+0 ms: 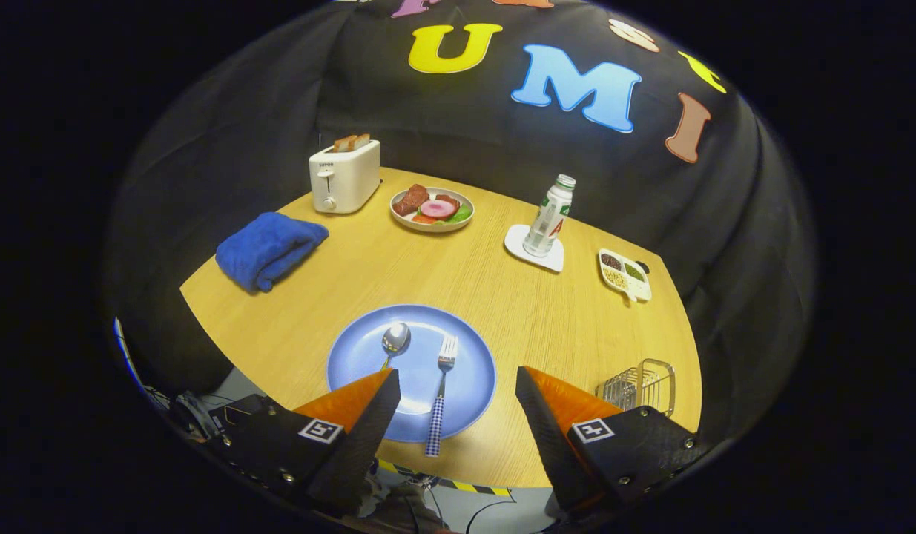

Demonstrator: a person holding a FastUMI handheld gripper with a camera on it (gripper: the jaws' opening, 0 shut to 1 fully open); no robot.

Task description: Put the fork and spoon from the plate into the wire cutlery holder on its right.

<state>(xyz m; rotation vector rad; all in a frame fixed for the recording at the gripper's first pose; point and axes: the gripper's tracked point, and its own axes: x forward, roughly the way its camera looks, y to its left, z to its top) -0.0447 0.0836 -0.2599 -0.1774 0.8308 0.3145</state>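
On the blue plate (469, 386), fork (440, 393) and spoon (393, 343) lying handles toward the claw (458, 382), claw spread wide, holding nothing.

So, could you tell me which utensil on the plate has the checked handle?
The fork, lying between the open tongs; the spoon beside it doesn't.

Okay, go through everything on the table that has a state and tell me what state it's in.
claw: open, holding nothing, above the plate
fork: lying on the blue plate, between the fingers
spoon: lying on the plate, bowl up
wire cutlery holder: upright, empty
toaster: toast sticking up
bottle: upright, capped, on a coaster
blue towel: folded
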